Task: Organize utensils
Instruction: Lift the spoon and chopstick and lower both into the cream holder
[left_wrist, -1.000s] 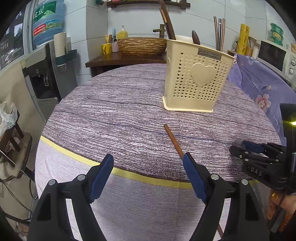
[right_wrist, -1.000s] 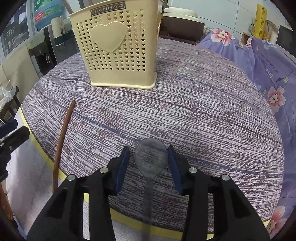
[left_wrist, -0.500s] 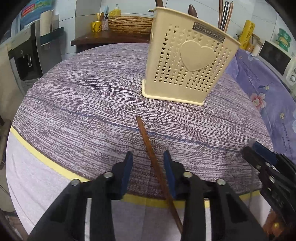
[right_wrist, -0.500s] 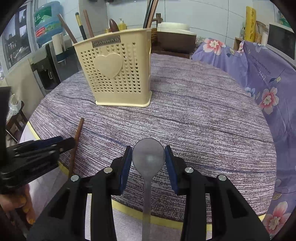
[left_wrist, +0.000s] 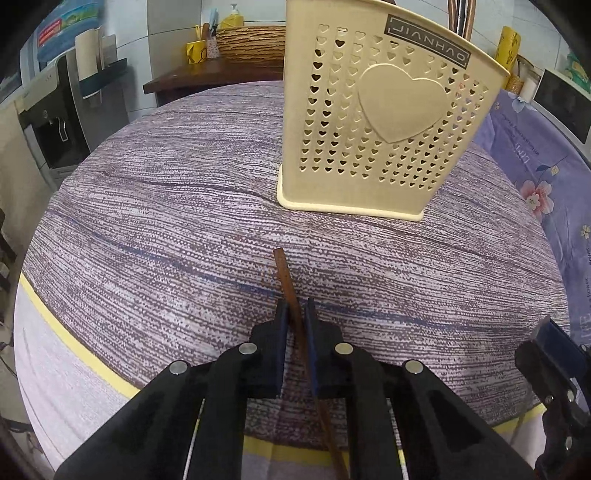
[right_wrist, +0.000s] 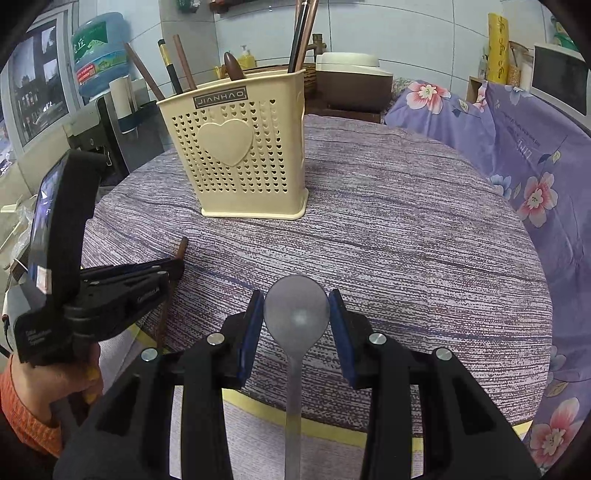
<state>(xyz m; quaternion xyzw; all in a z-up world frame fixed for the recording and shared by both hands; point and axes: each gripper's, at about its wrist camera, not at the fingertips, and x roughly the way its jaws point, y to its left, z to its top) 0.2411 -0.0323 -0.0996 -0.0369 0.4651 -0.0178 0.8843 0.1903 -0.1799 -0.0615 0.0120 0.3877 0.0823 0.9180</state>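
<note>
The left gripper (left_wrist: 294, 314) has its jaws closing on a brown chopstick (left_wrist: 284, 275), the blue pads almost together with the stick between them; from the left wrist view it cannot quite be told whether both pads already press on the wood, though they stand right against it. The chopstick lies flat on the surface (left_wrist: 155, 229), its long axis running from the near edge, where its tail hangs out past the yellow border, toward the middle, so that the free tip points ahead of the gripper and roughly at the cream utensil holder (left_wrist: 373, 122). That line is what the coming move seems to turn on: the stick is gripped across its length and would have to be raised and tipped upright before it can go down into the holder, which stands straight beyond the tip, well apart from it. The right gripper (right_wrist: 296, 317) is partly open and clamped on the bowl of a grey spoon (right_wrist: 297, 312), the handle trailing back between the fingers toward the near edge. The holder lies ahead of it and a little to its left, nearer the far edge, with several chopsticks (right_wrist: 303, 33) already standing in it. Neither arm looks clearly nearer.
</note>
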